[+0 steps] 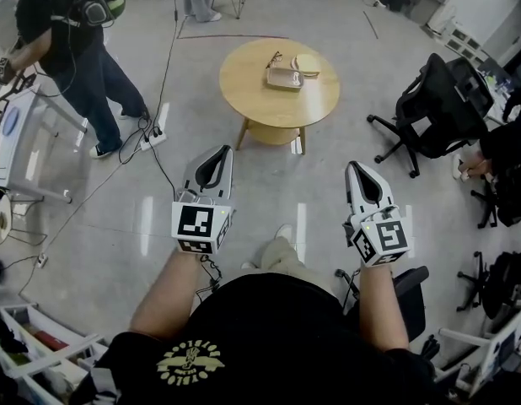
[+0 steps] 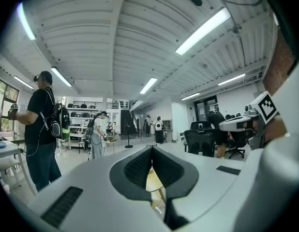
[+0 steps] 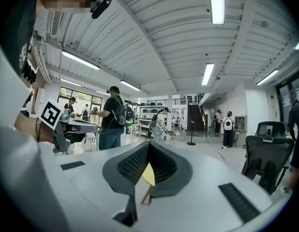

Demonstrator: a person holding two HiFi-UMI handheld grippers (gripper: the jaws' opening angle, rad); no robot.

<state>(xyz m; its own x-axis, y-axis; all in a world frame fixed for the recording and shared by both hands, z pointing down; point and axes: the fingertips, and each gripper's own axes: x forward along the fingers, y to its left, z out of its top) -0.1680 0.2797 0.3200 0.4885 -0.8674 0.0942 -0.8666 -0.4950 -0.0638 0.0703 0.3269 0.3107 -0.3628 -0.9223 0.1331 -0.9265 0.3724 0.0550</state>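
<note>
I hold both grippers in the air over a grey floor, side by side and pointing at a round wooden table [image 1: 252,91] a few steps ahead. My left gripper [image 1: 222,153] is shut with its dark pads pressed together and nothing between them. The right gripper [image 1: 354,170] is also shut and empty. A shallow tray [image 1: 283,78] with small items lies on the table top. In the left gripper view, the jaws [image 2: 152,151] meet at the tip and the table [image 2: 155,180] shows through the gap below. The right gripper view likewise shows my right gripper [image 3: 148,147] shut, with the table [image 3: 148,175] behind.
A person in black [image 1: 71,40] stands at the far left by a white trolley [image 1: 20,133]. Cables and a power strip [image 1: 154,135] run across the floor. Black office chairs [image 1: 433,108] stand to the right. A rack [image 1: 41,344] sits at the lower left.
</note>
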